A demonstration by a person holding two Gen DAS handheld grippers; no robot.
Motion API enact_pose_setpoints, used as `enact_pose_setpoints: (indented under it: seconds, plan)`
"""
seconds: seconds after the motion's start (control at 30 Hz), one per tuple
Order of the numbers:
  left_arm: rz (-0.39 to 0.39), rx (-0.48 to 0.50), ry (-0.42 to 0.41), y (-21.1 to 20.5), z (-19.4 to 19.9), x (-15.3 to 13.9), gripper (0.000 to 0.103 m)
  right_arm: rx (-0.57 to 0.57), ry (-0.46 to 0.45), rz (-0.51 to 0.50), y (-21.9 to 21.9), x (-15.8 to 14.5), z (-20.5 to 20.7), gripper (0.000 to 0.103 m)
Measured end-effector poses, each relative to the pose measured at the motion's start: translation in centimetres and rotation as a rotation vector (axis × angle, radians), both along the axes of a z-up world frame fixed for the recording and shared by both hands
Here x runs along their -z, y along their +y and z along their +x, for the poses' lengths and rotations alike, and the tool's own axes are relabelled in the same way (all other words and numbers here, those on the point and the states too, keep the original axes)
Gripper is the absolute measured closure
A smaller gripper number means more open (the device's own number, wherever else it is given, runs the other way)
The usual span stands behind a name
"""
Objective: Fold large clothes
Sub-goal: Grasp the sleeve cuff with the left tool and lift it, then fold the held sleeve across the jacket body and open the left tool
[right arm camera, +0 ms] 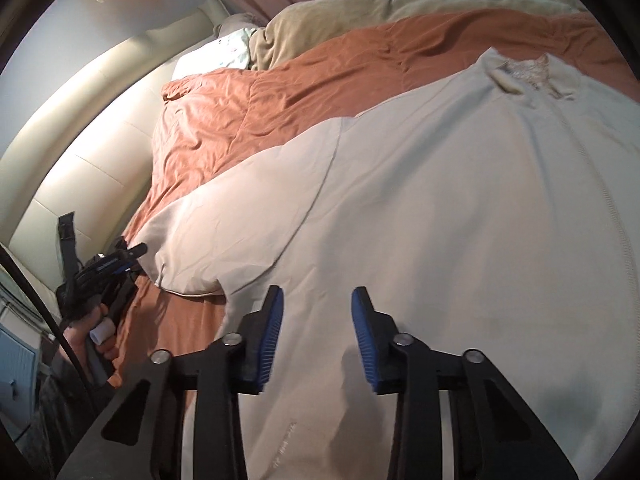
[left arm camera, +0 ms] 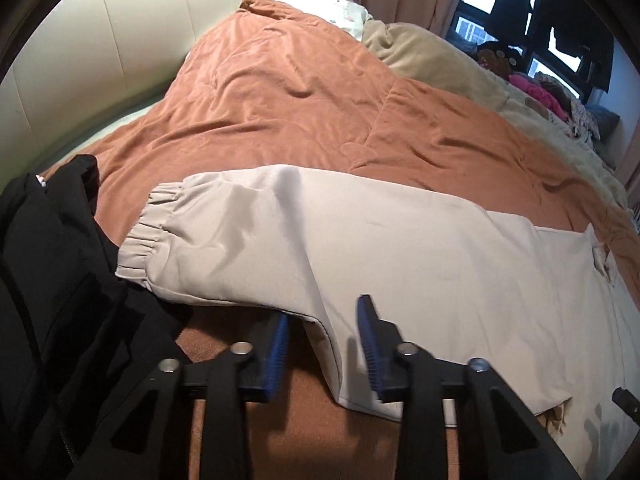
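Note:
A large light beige jacket [right arm camera: 440,200] lies spread flat on the orange bedspread [right arm camera: 248,120], collar [right arm camera: 524,72] at the far right. Its left sleeve [left arm camera: 280,232] stretches out, elastic cuff [left arm camera: 148,232] toward the left. My left gripper [left arm camera: 324,328] is open, its blue-padded fingers astride the sleeve's lower edge, just above the fabric. It also shows in the right wrist view [right arm camera: 120,260] at the sleeve end. My right gripper [right arm camera: 318,312] is open and empty, low over the jacket's body near its side hem.
A black garment [left arm camera: 60,300] lies heaped at the bed's left edge. A cream padded headboard [left arm camera: 100,48] borders the left. A beige blanket [left arm camera: 440,64] and pillow [left arm camera: 320,0] lie beyond. Curtains and a window with clutter [left arm camera: 536,80] are at the far right.

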State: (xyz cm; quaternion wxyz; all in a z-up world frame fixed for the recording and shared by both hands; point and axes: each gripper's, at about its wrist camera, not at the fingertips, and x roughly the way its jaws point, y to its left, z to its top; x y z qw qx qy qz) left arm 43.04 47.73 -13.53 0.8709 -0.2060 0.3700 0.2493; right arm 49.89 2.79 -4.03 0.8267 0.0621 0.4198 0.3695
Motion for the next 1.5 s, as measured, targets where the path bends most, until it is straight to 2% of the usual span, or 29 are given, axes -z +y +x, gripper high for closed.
enact_pose_setpoints:
  seconds: [0.03, 0.13, 0.23, 0.53, 0.67, 0.8, 0.9, 1.0, 1.03, 1.1, 1.13, 1.17, 1.2, 1.33, 1.5]
  plan:
    - [0.001, -0.007, -0.007, 0.2, -0.1, -0.3, 0.096, -0.009, 0.013, 0.006, 0.5, 0.3, 0.5, 0.077]
    - [0.029, -0.001, -0.052, -0.2, -0.4, -2.2, 0.099, -0.029, 0.06, 0.025, 1.8, 1.0, 1.5, 0.083]
    - [0.02, 0.035, -0.117, -0.7, -0.7, -5.1, 0.1, -0.059, 0.101, 0.047, 3.4, 1.6, 2.5, 0.085]
    - [0.068, 0.161, -0.233, -4.7, -0.6, -13.6, 0.1, -0.116, 0.235, 0.097, 7.6, 5.0, 5.5, 0.085]
    - [0.068, 0.237, -0.273, -7.5, 0.0, -16.9, 0.1, -0.156, 0.287, 0.067, 10.0, 7.4, 6.4, 0.085]
    - [0.091, 0.313, -0.308, -10.8, 0.7, -19.5, 0.1, -0.142, 0.344, 0.129, 8.9, 7.1, 8.0, 0.085]
    - [0.105, 0.363, -0.331, -13.2, 1.1, -21.0, 0.1, -0.109, 0.312, 0.175, 6.6, 5.4, 8.3, 0.085]
    - [0.094, 0.408, -0.352, -15.3, 1.6, -22.0, 0.1, -0.071, 0.329, 0.24, 3.6, 4.6, 8.6, 0.084]
    - [0.091, 0.422, -0.356, -15.9, 1.7, -22.2, 0.1, -0.053, 0.322, 0.239, 2.7, 4.3, 8.7, 0.082]
    - [0.092, 0.456, -0.364, -17.3, 2.0, -22.5, 0.1, -0.024, 0.302, 0.227, 1.3, 3.7, 8.6, 0.063]
    - [0.092, 0.473, -0.366, -18.0, 2.1, -22.6, 0.1, -0.02, 0.305, 0.25, 0.4, 3.4, 8.5, 0.038]
    - [0.093, 0.497, -0.367, -18.8, 2.3, -22.8, 0.1, -0.013, 0.301, 0.281, -0.6, 2.9, 8.2, 0.024]
    - [0.095, 0.516, -0.369, -19.6, 2.5, -22.9, 0.1, 0.003, 0.284, 0.299, -1.5, 2.5, 7.8, 0.023]
    - [0.093, 0.579, -0.36, -22.2, 3.2, -22.7, 0.1, 0.084, 0.219, 0.272, -4.5, 2.5, 6.4, 0.023]
    - [0.1, 0.689, -0.33, -25.8, 4.3, -21.8, 0.1, 0.18, 0.241, 0.326, -8.0, 3.6, 6.2, 0.023]
